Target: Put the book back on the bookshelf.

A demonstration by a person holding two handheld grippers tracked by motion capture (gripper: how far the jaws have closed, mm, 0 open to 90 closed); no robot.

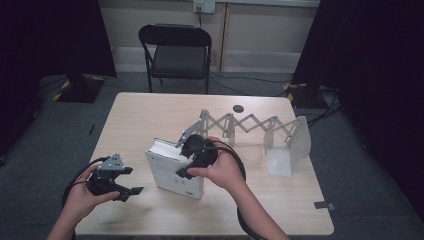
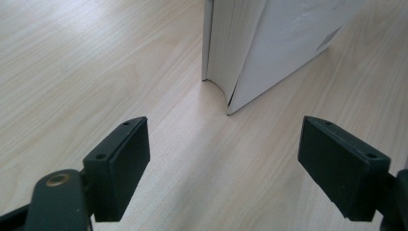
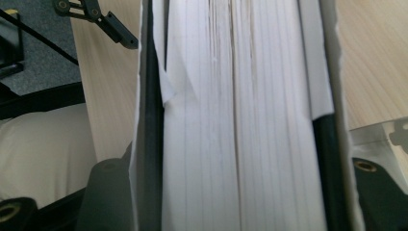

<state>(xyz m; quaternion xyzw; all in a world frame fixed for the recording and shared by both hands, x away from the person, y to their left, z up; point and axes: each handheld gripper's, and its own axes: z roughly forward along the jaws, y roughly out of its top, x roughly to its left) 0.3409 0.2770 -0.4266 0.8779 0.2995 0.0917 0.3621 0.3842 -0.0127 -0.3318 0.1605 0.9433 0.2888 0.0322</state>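
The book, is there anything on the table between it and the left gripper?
Nothing visible. The left gripper has its fingers open, with bare table between them and the standing book. The right gripper is at the book's top, out of that path.

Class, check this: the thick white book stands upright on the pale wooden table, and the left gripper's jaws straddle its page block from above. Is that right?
Not quite: it is the right gripper whose jaws straddle the thick white book, as the right gripper view shows. The left gripper is open beside it over the pale wooden table.
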